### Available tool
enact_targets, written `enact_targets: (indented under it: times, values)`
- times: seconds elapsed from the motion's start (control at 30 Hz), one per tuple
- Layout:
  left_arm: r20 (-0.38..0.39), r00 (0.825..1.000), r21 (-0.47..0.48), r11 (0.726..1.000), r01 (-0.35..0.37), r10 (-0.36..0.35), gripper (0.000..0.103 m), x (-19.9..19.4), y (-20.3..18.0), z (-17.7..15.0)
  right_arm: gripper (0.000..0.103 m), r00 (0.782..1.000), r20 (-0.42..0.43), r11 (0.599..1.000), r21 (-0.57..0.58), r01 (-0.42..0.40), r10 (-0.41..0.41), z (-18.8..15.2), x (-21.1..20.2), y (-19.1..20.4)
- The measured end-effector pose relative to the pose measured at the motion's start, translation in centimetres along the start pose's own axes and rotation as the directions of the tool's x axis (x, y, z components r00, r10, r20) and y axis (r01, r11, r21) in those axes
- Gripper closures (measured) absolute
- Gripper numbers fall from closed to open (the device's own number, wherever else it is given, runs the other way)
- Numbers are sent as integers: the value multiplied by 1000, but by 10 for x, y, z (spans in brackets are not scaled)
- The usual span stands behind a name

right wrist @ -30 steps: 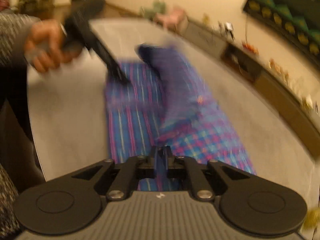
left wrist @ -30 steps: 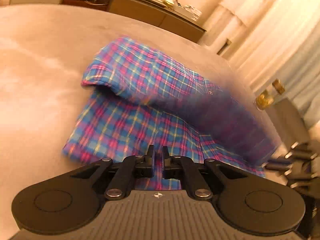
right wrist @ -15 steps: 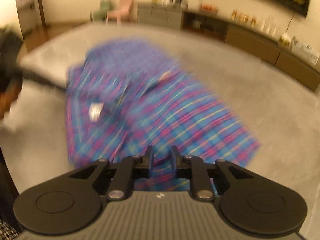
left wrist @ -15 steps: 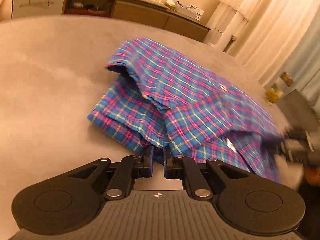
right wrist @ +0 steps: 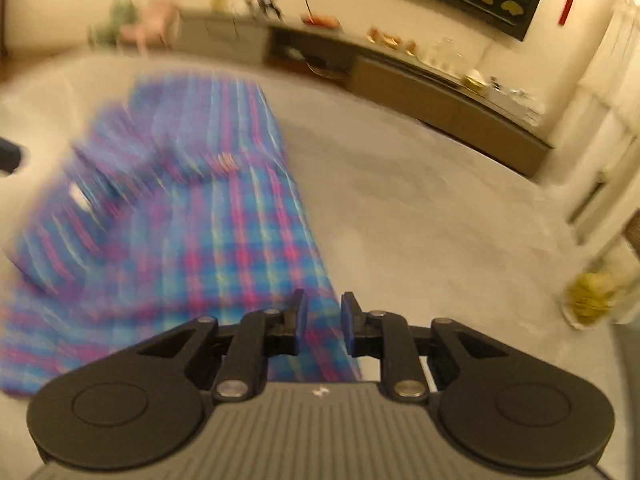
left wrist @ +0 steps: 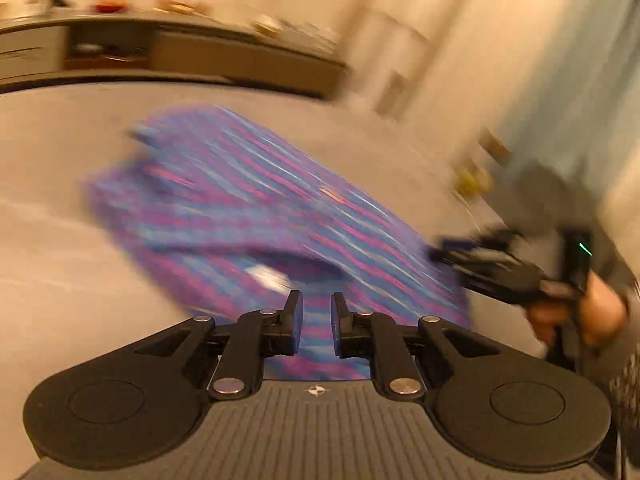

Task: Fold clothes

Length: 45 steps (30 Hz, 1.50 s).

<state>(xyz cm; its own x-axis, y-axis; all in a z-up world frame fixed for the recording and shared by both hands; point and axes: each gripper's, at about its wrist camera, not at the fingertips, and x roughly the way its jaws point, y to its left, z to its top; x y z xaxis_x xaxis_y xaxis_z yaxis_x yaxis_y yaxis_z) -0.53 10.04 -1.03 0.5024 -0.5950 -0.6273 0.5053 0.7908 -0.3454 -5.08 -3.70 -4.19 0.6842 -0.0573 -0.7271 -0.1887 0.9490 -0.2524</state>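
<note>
A blue and pink plaid shirt (left wrist: 248, 216) lies folded over itself on a grey surface (left wrist: 48, 264); both views are motion-blurred. My left gripper (left wrist: 316, 324) hovers at the shirt's near edge, open, with a narrow gap and only cloth seen behind it. The right gripper (left wrist: 440, 250) shows from the side at the shirt's right edge, held by a hand (left wrist: 600, 312). In the right wrist view the shirt (right wrist: 224, 232) spreads ahead and to the left. My right gripper (right wrist: 324, 320) is open over the shirt's near right corner, nothing between its fingers.
A long low cabinet (right wrist: 440, 92) with small items runs along the far wall. Pale curtains (left wrist: 460, 60) hang at the right. A jar of yellow things (right wrist: 592, 296) stands at the right edge. The left gripper's tip (right wrist: 10, 156) pokes in at the far left.
Both grippers have opened and let go of the shirt, which has dropped folded onto the surface. Both cameras have pulled back and are swinging fast.
</note>
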Motion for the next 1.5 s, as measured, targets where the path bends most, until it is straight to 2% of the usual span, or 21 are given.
enact_targets:
  times: [0.13, 0.2, 0.27, 0.33, 0.37, 0.4, 0.5, 0.67, 0.77, 0.83, 0.9, 0.97, 1.0, 1.07, 1.17, 1.23, 1.27, 1.33, 1.37, 1.43, 1.5]
  values:
    - [-63, 996, 72, 996, -51, 56, 88, 32, -2, -2, 97, 999, -33, 1000, -16, -26, 26, -12, -9, 29]
    - [-73, 988, 62, 989, -133, 137, 90, 37, 25, 6, 99, 995, -41, 996, 0, -91, 91, -8, -20, 46]
    - [-61, 958, 10, 960, -279, 279, 92, 25, 63, 20, 99, 969, -36, 969, 55, -241, 243, -3, -29, 65]
    - [-30, 945, -33, 945, -326, 325, 92, -4, 82, 22, 95, 892, -30, 892, 66, -448, 451, 1, -44, 93]
    - [-11, 944, -51, 942, -331, 331, 89, -21, 88, 20, 86, 837, -26, 836, 71, -544, 547, 3, -51, 107]
    - [7, 942, -68, 940, -335, 337, 89, -37, 95, 19, 85, 785, -18, 784, 69, -617, 620, 6, -58, 119]
    - [61, 933, -121, 930, -346, 355, 88, -87, 113, 16, 81, 818, 62, 820, 2, -573, 571, 30, -69, 115]
    - [-19, 990, -5, 990, -138, 138, 84, -73, 70, -23, 77, 932, 139, 942, -83, -326, 335, 102, -7, 74]
    - [-88, 975, 91, 976, -197, 205, 84, -50, 61, -44, 77, 970, 132, 976, -106, -191, 204, 133, 55, 56]
    - [-74, 960, 141, 955, -260, 272, 84, -48, 75, -45, 77, 981, 88, 981, -101, -163, 172, 137, 88, 44]
    - [-57, 927, 155, 921, -358, 370, 85, -49, 99, -35, 76, 982, 38, 980, -79, -183, 187, 136, 99, 36]
    - [-46, 862, 166, 855, -492, 505, 83, -54, 129, -21, 77, 971, -16, 970, -46, -240, 240, 130, 92, 33]
    - [-46, 845, 158, 840, -520, 532, 84, -59, 142, -14, 77, 957, -45, 955, -54, -290, 288, 124, 78, 37]
    - [-36, 861, 129, 856, -500, 508, 84, -74, 158, 0, 77, 933, -72, 929, -96, -359, 353, 112, 51, 43]
    - [58, 917, 132, 907, -399, 395, 81, -95, 151, 21, 70, 958, -7, 951, -119, -285, 286, 109, 22, 46]
    - [89, 947, 156, 935, -319, 309, 72, -87, 144, 33, 66, 955, 76, 950, -147, -275, 288, 121, 8, 56]
    - [91, 957, 174, 942, -287, 275, 64, -79, 139, 37, 56, 942, 116, 941, -165, -294, 315, 128, 2, 64]
    - [72, 961, 230, 933, -277, 268, 59, -51, 130, 39, 42, 904, 156, 898, -269, -349, 398, 146, -3, 90]
    - [68, 955, 250, 921, -298, 290, 59, -36, 129, 38, 40, 897, 159, 873, -349, -340, 413, 155, -3, 108]
    - [60, 947, 254, 913, -320, 316, 59, -10, 134, 36, 41, 910, 129, 837, -459, -296, 393, 163, 10, 133]
    - [58, 952, 243, 921, -304, 299, 61, -1, 141, 33, 50, 928, 79, 807, -525, -272, 364, 167, 31, 151]
